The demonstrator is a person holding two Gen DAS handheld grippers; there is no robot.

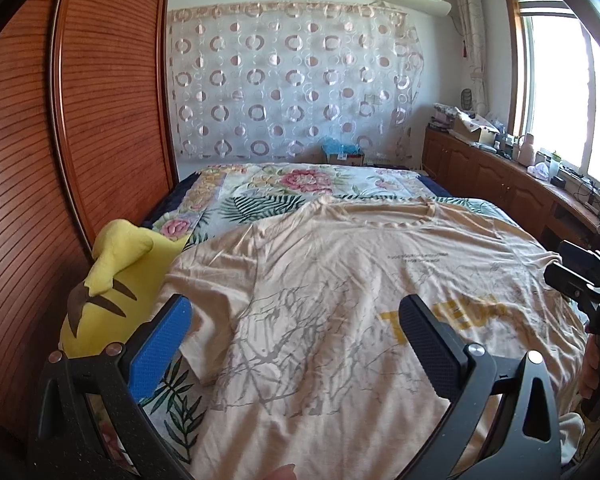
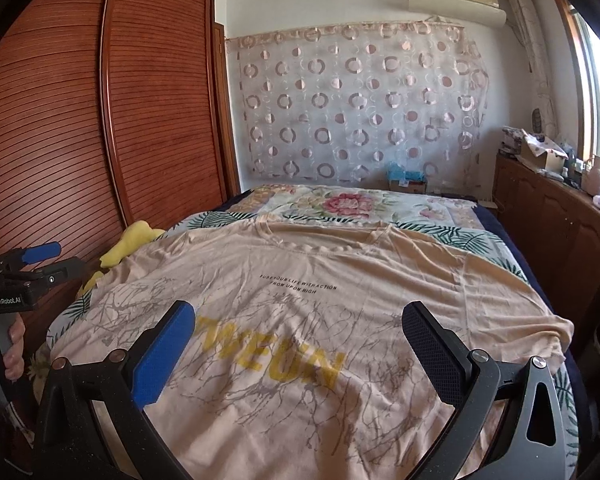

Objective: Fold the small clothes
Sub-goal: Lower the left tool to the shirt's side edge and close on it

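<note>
Lying flat and print-up on the bed (image 1: 260, 196), the beige T-shirt (image 1: 340, 280) spreads beneath both tools, apparently ready for a first fold. Left gripper (image 1: 296, 328) hovers wide apart near the sleeve; right gripper (image 2: 300, 340) equally wide, empty, over the hem.

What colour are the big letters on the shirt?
Yellow, on the peach T-shirt; the big letters show best in the right wrist view.

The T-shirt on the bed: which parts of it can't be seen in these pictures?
- T-shirt hem: cut off by the bottom edge in both views.
- Yellow lettering: left wrist view, partly behind the left tool finger.
- Small print: too small in the left wrist view.
- Left sleeve: right wrist view, runs behind the right tool.
</note>
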